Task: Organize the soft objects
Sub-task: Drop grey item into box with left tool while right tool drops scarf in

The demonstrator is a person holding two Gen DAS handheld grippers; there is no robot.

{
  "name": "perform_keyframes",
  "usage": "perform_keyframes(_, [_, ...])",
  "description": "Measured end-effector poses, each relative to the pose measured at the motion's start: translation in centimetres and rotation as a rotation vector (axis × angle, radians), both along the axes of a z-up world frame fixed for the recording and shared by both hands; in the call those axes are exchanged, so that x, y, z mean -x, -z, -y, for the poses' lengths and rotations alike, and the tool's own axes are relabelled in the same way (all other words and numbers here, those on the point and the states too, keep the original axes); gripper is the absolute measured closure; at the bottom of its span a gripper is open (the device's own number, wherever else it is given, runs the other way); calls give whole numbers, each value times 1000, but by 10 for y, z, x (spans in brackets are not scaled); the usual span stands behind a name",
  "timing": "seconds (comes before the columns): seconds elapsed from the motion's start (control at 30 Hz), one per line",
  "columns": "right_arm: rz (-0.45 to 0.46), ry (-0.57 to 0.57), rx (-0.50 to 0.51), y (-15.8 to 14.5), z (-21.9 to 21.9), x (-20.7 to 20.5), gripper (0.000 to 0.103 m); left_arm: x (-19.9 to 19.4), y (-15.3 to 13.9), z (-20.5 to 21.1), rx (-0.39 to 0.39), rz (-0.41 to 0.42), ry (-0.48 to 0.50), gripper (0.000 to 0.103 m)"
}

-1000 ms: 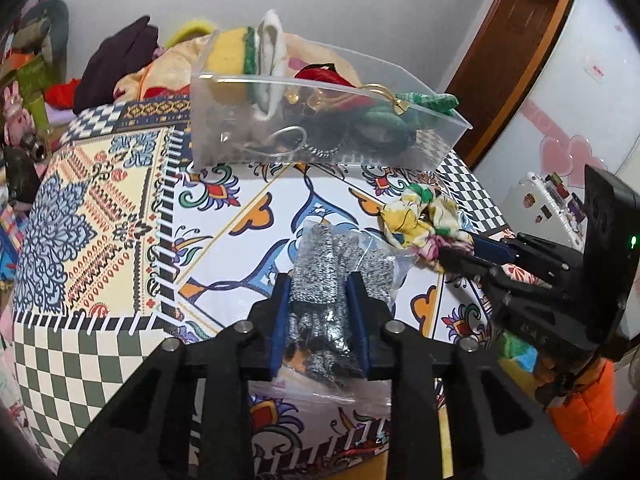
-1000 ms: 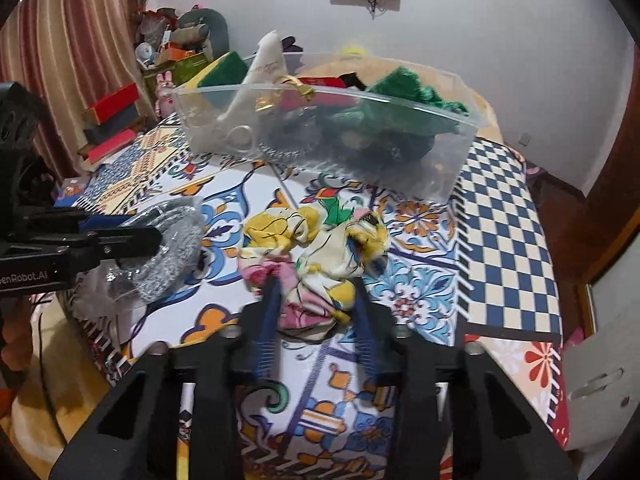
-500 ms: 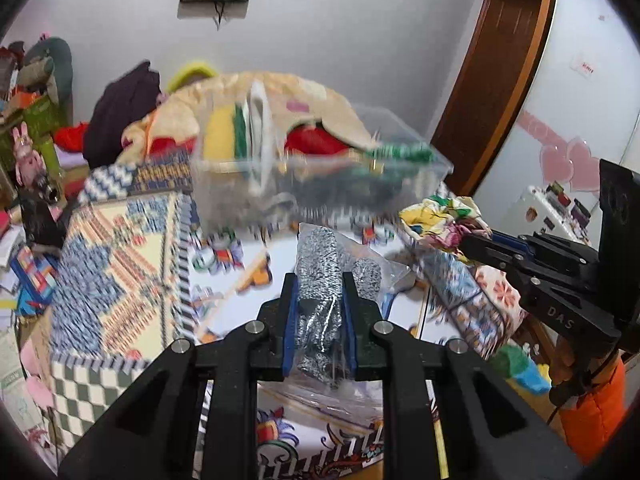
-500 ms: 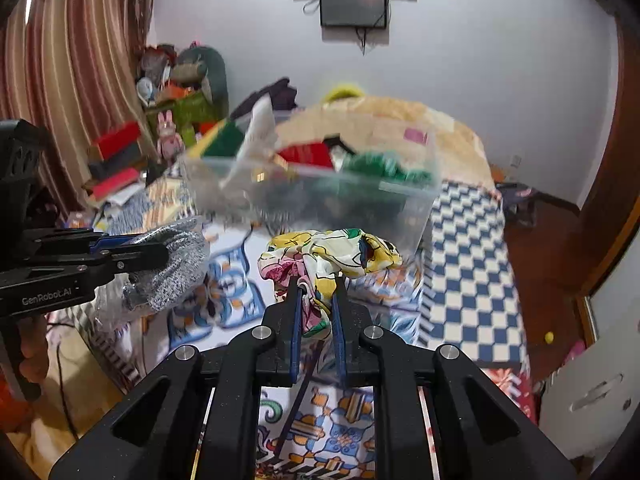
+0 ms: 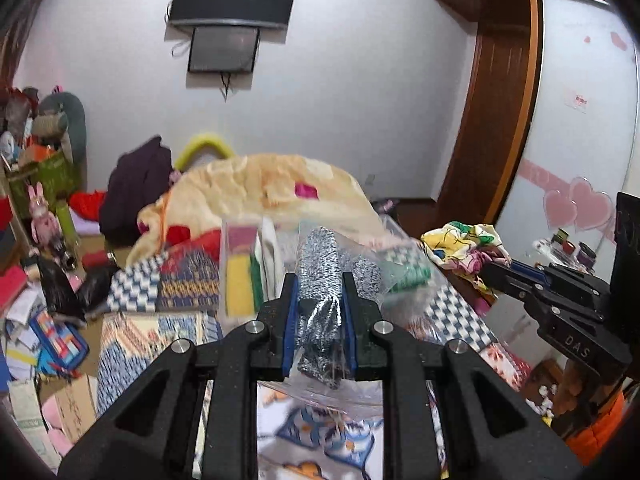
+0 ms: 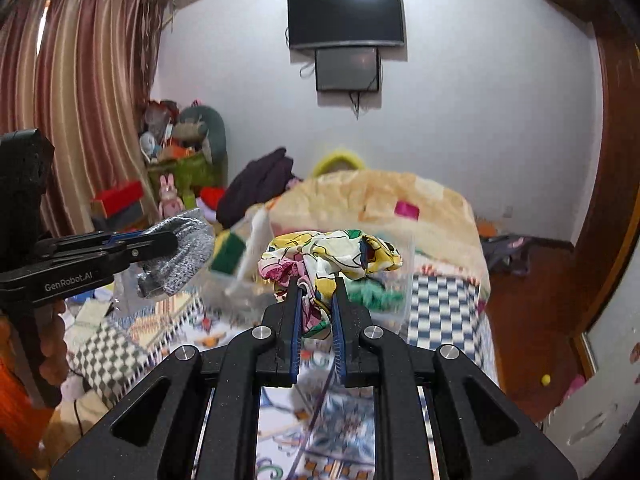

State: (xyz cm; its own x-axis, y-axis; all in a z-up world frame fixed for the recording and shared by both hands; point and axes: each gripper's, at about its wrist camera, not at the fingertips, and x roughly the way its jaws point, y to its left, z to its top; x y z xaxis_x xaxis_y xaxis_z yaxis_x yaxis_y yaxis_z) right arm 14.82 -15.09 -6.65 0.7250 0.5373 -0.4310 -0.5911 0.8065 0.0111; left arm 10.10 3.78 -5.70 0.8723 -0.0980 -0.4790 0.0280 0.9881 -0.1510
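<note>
1. Bedroom clutter fills both views: a wall-mounted screen (image 6: 345, 18) at upper centre, a striped curtain (image 6: 80, 92) at upper left of the right wrist view, and a patterned bedspread (image 5: 132, 340) along the bottom.
2. I have the left gripper (image 5: 319, 312) closed on a bagged grey knit item (image 5: 320, 280), dead centre in its own frame and lifted off the bedspread, the plastic bag trailing below the jaws.
3. I have the right gripper (image 6: 316, 312) clamped on a crumpled floral cloth (image 6: 328, 252), bunched above the fingertips at centre frame, also in the air.
4. A clear plastic bin (image 6: 394, 280) sits just beyond both loads at mid-frame, already holding a yellow-green sponge (image 5: 238, 288) and some green fabric (image 6: 372, 294); it is motion-blurred, so I cannot list more.
5. My judgement: the picking is done for these two pieces; carrying them over the bin rim and releasing is still left. I see no other loose soft items on the bedspread, though much of it is hidden.
</note>
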Motion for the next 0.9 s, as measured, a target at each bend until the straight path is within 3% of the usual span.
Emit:
perform_keyframes(0.3, [-5,15,-7,5,-19,-32,91,-34,-7,7,-39,31,-15,84])
perform_keyframes(0.63, [-96,27,29,30,-40,-70,91,-90,30,8,-48,-73,-29,84])
perform_keyframes(0.9, [-179,19,65,55,-52,-84,89,-114,62,7,-42,-163,-23,83])
